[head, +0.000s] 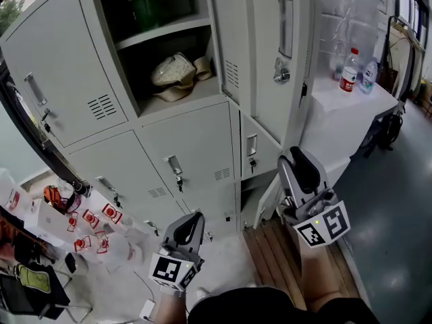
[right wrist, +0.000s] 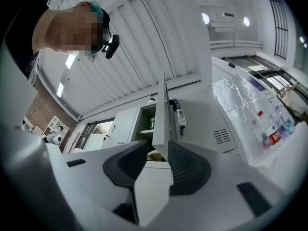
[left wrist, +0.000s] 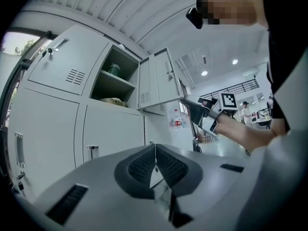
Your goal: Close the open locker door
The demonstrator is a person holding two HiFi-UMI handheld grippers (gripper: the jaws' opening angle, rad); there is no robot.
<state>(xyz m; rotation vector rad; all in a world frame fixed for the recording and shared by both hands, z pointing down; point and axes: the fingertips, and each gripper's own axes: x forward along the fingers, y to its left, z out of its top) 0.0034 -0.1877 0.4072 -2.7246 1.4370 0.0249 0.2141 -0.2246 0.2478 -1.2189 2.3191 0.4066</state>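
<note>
The open locker door is grey, with a recessed handle and a key lock, and stands swung out to the right of its compartment. That compartment holds a green jar and pale bags. My right gripper is open, below the door's lower edge and apart from it; in the right gripper view the door's edge lines up beyond the gap of my right gripper. Lower down in front of the bottom lockers, my left gripper is shut on nothing, its pads pressed together.
A white table with two bottles stands right of the lockers. Wooden slats lie on the floor below my right gripper. Red-and-white packets and bags clutter the floor at the left. A person stands far off.
</note>
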